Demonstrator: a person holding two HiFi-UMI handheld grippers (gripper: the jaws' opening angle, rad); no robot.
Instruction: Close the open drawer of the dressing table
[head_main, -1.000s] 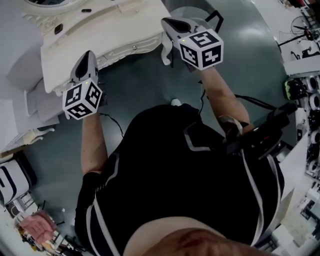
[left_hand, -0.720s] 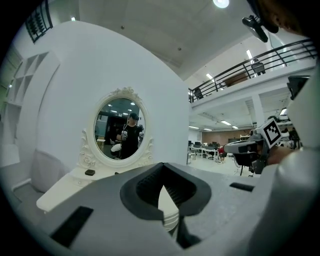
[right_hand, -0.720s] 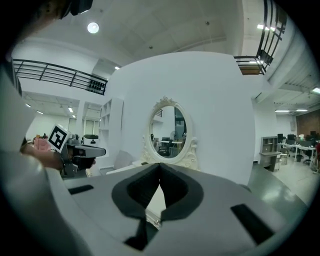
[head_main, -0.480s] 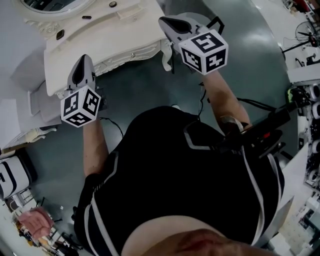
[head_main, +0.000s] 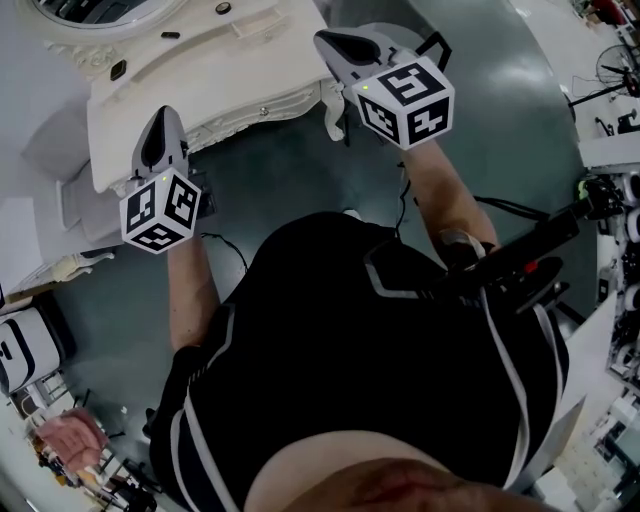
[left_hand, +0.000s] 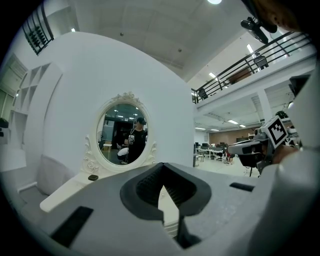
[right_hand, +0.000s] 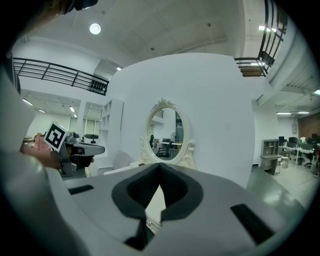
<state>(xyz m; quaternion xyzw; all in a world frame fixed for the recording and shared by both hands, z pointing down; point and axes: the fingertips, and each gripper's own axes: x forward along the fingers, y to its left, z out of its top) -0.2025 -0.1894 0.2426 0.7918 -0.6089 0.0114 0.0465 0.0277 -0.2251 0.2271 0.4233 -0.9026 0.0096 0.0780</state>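
Grey floor (head_main: 285, 175); dressing table (head_main: 200, 85) spans left-right, facing two closed, empty hand-held grippers (head_main: 165, 118) (head_main: 326, 42).

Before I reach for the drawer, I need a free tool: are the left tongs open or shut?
Shut, empty: in the left gripper view the left tongs meet at their tips, nothing between.

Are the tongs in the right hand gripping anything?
No, the right tongs are closed together on nothing, and the oval mirror stands well beyond them.

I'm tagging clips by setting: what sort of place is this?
Probably an open office or lab hall with a staged bedroom corner: a white dressing table, its oval mirror, office desks behind, a railed mezzanine overhead.
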